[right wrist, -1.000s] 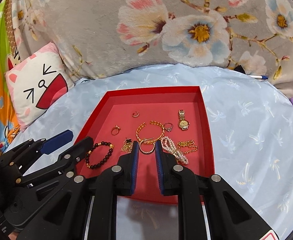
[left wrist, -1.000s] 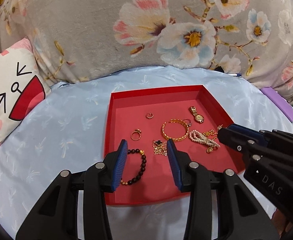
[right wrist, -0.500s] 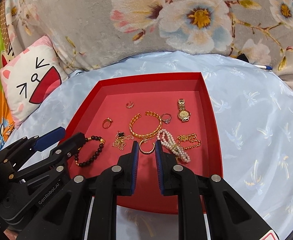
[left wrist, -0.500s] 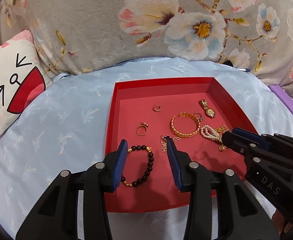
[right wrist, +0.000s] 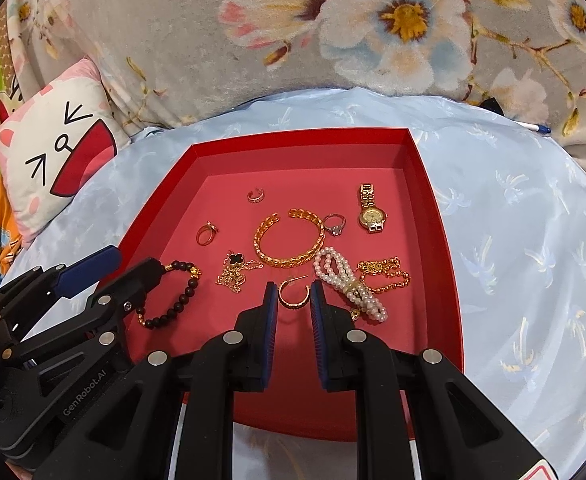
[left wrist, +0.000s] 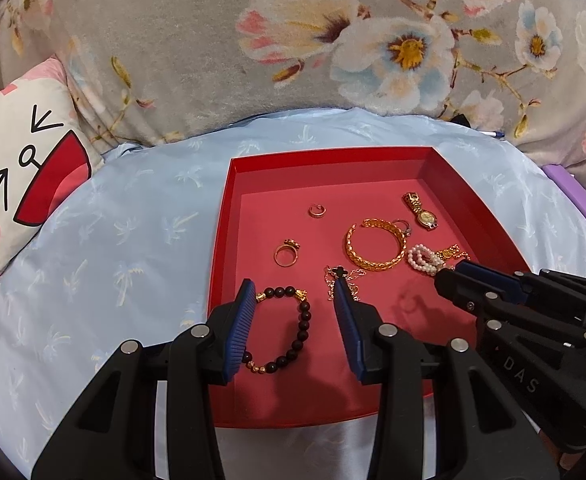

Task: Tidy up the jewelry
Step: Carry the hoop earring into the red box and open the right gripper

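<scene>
Your right gripper (right wrist: 292,292) brackets the gold hoop earring (right wrist: 293,294), jaws narrow, contact unclear. Your left gripper (left wrist: 293,296) gapes empty over the dark bead bracelet (left wrist: 289,332). All jewelry lies in the red tray (right wrist: 433,208) on blue bedding (right wrist: 533,240).

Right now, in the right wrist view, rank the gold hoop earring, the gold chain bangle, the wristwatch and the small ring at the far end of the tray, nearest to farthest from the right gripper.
1. Gold hoop earring: lined up with the right gripper's fingertips, untouched.
2. Gold chain bangle: just beyond, mid-tray.
3. Wristwatch: farther, to the right.
4. Small ring: farthest, toward the tray's far wall, though close to the watch in distance.
</scene>
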Demonstrator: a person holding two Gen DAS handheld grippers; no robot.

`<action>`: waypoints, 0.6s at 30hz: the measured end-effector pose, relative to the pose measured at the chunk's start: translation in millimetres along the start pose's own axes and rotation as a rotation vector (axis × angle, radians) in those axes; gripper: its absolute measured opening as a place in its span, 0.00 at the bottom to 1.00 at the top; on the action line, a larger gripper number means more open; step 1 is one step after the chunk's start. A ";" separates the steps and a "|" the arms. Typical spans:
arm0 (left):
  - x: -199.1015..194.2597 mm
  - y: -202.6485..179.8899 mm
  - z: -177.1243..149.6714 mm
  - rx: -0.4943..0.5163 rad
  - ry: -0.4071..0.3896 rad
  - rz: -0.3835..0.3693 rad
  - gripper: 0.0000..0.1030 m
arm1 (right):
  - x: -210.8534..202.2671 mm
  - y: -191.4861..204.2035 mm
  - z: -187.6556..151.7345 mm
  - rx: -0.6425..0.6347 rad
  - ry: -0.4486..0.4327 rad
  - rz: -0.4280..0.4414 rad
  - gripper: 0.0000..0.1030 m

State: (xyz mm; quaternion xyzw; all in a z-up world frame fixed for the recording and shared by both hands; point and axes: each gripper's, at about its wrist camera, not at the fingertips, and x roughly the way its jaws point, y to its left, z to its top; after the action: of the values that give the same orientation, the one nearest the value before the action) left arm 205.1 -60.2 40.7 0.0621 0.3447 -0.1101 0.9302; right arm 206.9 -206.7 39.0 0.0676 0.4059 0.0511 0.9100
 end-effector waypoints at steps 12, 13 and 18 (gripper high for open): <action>2.8 2.6 -1.2 -0.006 -0.001 0.010 0.38 | 6.7 0.4 -0.2 -0.002 0.012 -0.005 0.15; 3.1 3.0 -1.0 -0.007 -0.001 0.010 0.38 | 7.2 0.4 0.0 -0.002 0.013 -0.005 0.15; 4.3 5.9 -0.4 -0.012 -0.001 0.013 0.38 | 12.0 1.5 0.8 -0.009 0.023 -0.006 0.16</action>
State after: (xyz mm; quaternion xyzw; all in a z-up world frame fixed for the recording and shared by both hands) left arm 209.5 -55.0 37.9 0.0588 0.3447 -0.1019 0.9313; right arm 215.4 -203.5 31.0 0.0618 0.4165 0.0510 0.9056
